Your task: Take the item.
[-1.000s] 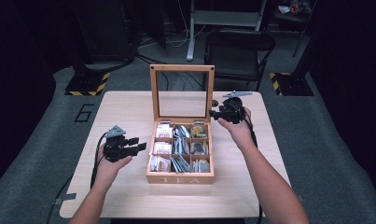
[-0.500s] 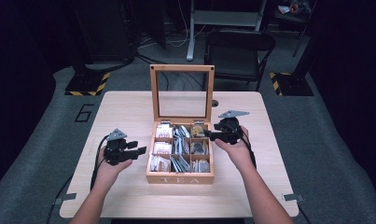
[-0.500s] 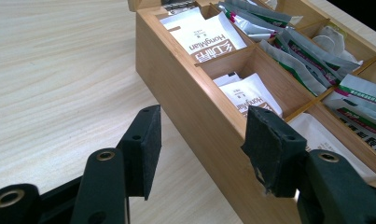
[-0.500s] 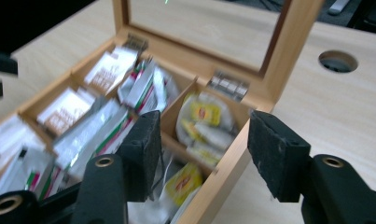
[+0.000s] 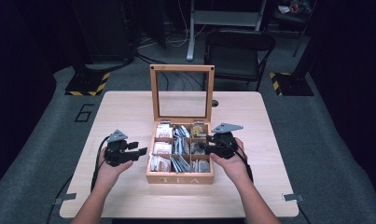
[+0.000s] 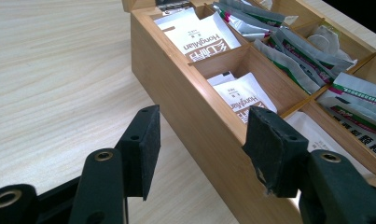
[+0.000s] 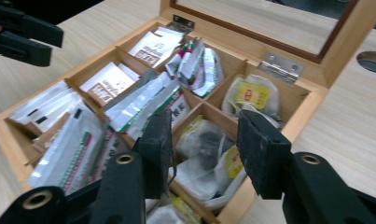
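Over the right column of the tea box (image 5: pixel 180 178), our right gripper (image 7: pixel 204 140) hangs spread, jaws just narrowed, nothing pinched; the clear tea bag (image 7: pixel 202 140) sits below in the middle right compartment. Left gripper (image 6: pixel 202 140), also spread and just widened, straddles the box's left wall without pressing. Risk: bags overlap, so we may snag two, or clip a divider (image 7: pixel 195 105).

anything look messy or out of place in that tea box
Mostly tidy. The tea box sits square on the table, lid upright. The odd bit is the silver sachets in the middle column: they lean across the dividers instead of standing in their compartments. Nothing is spilled on the table.
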